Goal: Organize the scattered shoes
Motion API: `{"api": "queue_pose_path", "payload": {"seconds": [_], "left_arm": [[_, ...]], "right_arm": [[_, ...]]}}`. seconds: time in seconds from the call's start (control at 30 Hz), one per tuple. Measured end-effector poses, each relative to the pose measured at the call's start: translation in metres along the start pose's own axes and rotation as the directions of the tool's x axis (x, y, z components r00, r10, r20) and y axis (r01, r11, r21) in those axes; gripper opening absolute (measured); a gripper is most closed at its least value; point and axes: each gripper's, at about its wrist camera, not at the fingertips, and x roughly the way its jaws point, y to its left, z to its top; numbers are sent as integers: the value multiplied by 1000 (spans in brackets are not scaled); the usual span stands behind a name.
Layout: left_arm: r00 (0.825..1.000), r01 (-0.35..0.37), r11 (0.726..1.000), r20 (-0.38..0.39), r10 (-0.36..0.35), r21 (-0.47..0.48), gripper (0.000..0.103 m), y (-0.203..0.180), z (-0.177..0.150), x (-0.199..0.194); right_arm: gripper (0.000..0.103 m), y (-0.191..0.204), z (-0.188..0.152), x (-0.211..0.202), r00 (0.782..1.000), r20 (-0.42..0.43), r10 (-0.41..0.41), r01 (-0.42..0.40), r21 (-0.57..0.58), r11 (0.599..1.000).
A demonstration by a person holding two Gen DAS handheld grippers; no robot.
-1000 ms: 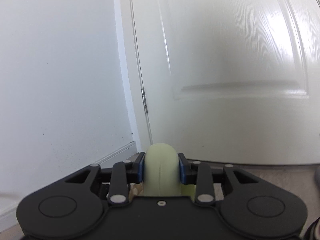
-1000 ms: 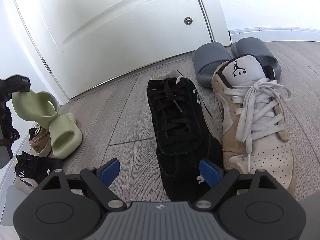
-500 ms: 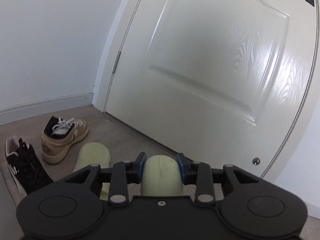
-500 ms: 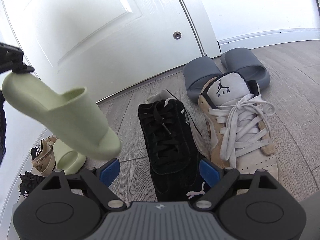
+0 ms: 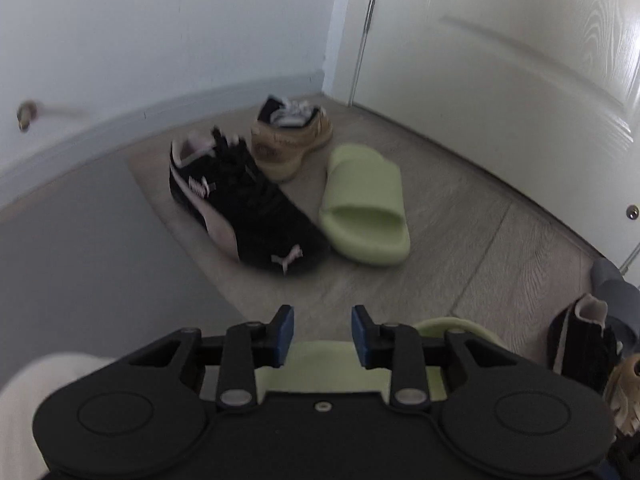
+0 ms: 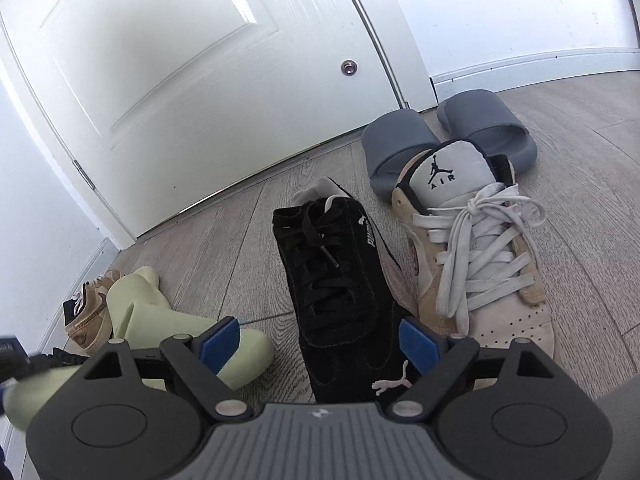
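Grey wood-look floor [image 5: 460, 240], white panelled door [image 6: 200, 80], white walls with baseboard [image 6: 540, 64]. Left gripper [image 5: 323, 332]: jaws closing, pressed on a pale green slide [image 5: 316, 360] seated low between them. Its mate [image 5: 364, 208] lies at 12 o'clock, toe toward the tool; a black sneaker [image 5: 248, 208], cat logo, at 11 o'clock; a tan sneaker [image 5: 288, 144] beyond, in the corner. Right gripper [image 6: 319, 342]: jaws wide, gripping nothing, framing the toe of a black shoe [image 6: 336, 280] marked "puma" at 12 o'clock. Tan-white high-top [image 6: 472, 264], tongue reading "AIR", at 1 o'clock beside it; two grey slides [image 6: 400, 140] beyond, by the door.
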Motion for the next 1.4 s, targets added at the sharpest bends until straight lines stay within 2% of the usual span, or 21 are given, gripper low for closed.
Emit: {"api": "queue_pose_path", "payload": {"seconds": [0.07,0.23,0.33,0.43,0.5,0.53,0.6,0.67,0.7,0.77,0.8,0.83,0.9,0.93,0.97,1.03,1.07,1.13,1.2,1.27,1.4], "left_arm": [[999,-5,999,35,4,46,32,-10,-3,-3],[994,75,996,73,-79,47,34,-8,20,-5],[988,59,992,135,-74,108,39,-5,38,1],[978,49,988,193,-77,145,40,-1,51,11],[982,101,990,150,-115,95,40,6,54,20],[982,126,990,133,-134,66,40,10,56,23],[980,158,987,122,-159,16,40,18,58,27],[978,175,984,115,-174,-6,40,22,58,29],[977,184,983,113,-182,-12,40,23,58,30],[977,175,985,125,-173,-5,40,22,58,28],[978,161,987,132,-160,2,40,20,57,28],[980,147,989,135,-147,7,40,18,57,29],[984,130,991,124,-130,3,40,17,58,32],[985,130,991,119,-129,-6,40,19,58,33],[985,134,991,116,-131,-22,40,21,59,34],[984,142,988,114,-134,-64,40,29,60,36],[985,143,986,111,-134,-80,40,31,61,37],[986,145,984,103,-134,-107,40,35,61,38],[986,145,983,97,-134,-110,40,35,61,39],[985,146,985,105,-136,-94,40,33,60,38],[982,155,985,122,-145,-78,41,30,59,35]], "right_arm": [[88,3,-2,1,1000,-15,8,-9,-13,1000],[88,10,-2,0,998,-38,44,-46,-54,997],[88,17,6,8,978,-114,173,-185,-109,977],[90,42,16,24,923,-232,307,-359,-234,903],[96,64,16,34,897,-299,324,-420,-352,837],[97,75,16,39,885,-332,326,-446,-409,796],[97,101,11,61,864,-419,279,-485,-543,686],[98,116,7,85,850,-485,207,-497,-606,621],[98,122,5,101,841,-517,159,-497,-624,603],[99,126,2,126,808,-580,98,-510,-607,609],[99,124,2,129,803,-586,103,-516,-600,612],[91,124,3,129,794,-597,116,-529,-584,616],[77,122,5,127,799,-583,144,-517,-545,660],[74,120,5,125,813,-561,157,-494,-523,694],[73,119,5,124,831,-534,156,-467,-518,717],[72,119,2,125,889,-441,124,-359,-503,786],[72,120,4,127,906,-409,111,-320,-488,812],[72,124,9,137,949,-313,43,-185,-436,881],[72,129,14,147,966,-258,-15,-94,-406,909],[72,133,19,158,969,-246,-31,-63,-367,928],[68,156,15,172,978,-201,-65,-34,-453,891]]}}
